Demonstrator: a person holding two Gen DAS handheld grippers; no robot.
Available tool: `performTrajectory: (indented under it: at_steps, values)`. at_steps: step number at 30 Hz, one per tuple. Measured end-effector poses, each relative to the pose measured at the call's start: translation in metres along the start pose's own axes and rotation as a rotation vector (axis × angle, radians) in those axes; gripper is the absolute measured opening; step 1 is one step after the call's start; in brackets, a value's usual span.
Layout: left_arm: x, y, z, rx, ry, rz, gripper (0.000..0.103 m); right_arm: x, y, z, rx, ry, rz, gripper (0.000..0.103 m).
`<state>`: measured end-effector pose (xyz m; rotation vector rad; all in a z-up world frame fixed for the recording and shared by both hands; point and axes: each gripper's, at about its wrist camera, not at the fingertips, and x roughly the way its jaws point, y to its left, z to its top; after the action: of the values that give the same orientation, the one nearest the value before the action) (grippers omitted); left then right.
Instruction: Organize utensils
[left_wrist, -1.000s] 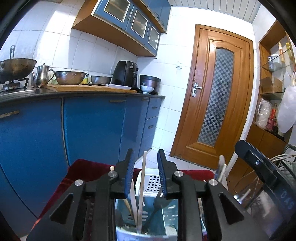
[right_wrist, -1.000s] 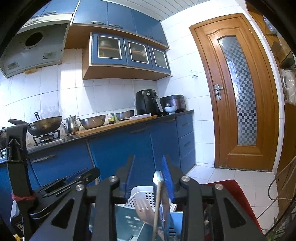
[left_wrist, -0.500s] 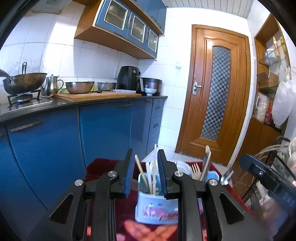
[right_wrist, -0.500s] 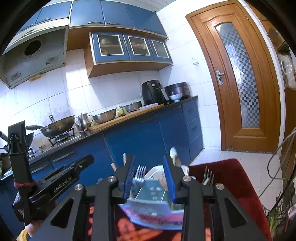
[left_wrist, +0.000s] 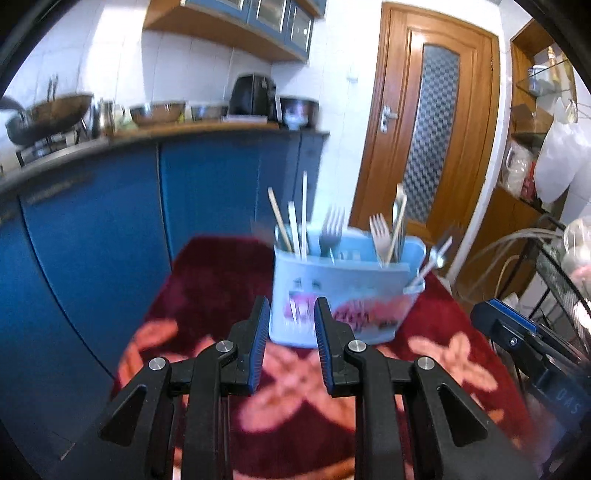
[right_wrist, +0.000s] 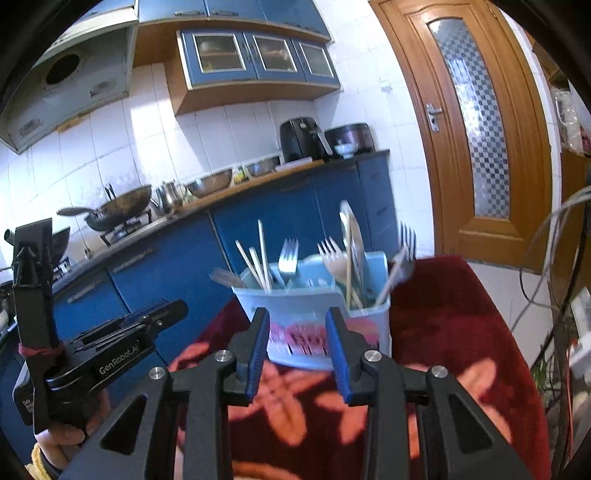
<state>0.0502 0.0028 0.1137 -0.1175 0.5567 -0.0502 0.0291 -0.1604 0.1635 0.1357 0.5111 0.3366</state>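
- The left gripper (left_wrist: 289, 343) hangs just short of the caddy (left_wrist: 343, 295), its fingers (left_wrist: 258, 347) a little apart with nothing between them.
- The right gripper (right_wrist: 297, 350) sits the same way, fingers (right_wrist: 338, 354) slightly wider, also empty; through the gap you see the caddy's (right_wrist: 314, 314) near wall.
- A second ago both grippers were right over the caddy, looking down among the utensils; half a second ago they were already further off. Now they have drawn back toward the near edge and the whole caddy shows in front of them.
- The finger gaps look the same as before on both sides.
- The caddy, pale blue with a pink print, stands upright on the red flowered cloth (left_wrist: 221, 295) that covers the surface, toward its far end.
- Chopsticks (left_wrist: 291, 221) stand in its left part, forks (left_wrist: 380, 236) in the middle and right, and one utensil (left_wrist: 432, 262) leans out over the right rim. The left view is blurred, so I cannot sort them finer.
- From the right view, the chopsticks (right_wrist: 258, 254) are left, a fork (right_wrist: 288, 254) next, a long flat piece (right_wrist: 351, 236) tallest, another fork (right_wrist: 404, 251) tilted at the right.
- The left gripper's body (right_wrist: 122, 347) shows at the left of the right view, a hand (right_wrist: 70, 435) under it.
- Blue cabinets (right_wrist: 288, 214) and a wooden door (right_wrist: 476, 122) lie beyond.
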Motion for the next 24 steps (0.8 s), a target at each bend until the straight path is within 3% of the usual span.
performTrajectory:
  at_steps: [7,13,18,24]
  values:
    - [0.038,-0.003,-0.037,-0.01,0.1,-0.011,0.025,0.013,-0.015,-0.029,-0.002,0.048,-0.067,0.036]
    - [0.065,-0.005,-0.053,0.013,0.131,0.014,0.025,0.029,-0.025,-0.049,0.0,0.086,-0.086,0.05]
    - [0.071,-0.01,-0.06,0.056,0.095,0.066,0.04,0.042,-0.03,-0.062,0.001,0.125,-0.104,0.056]
    - [0.068,-0.013,-0.061,0.088,0.056,0.093,0.045,0.052,-0.031,-0.072,0.006,0.154,-0.119,0.061]
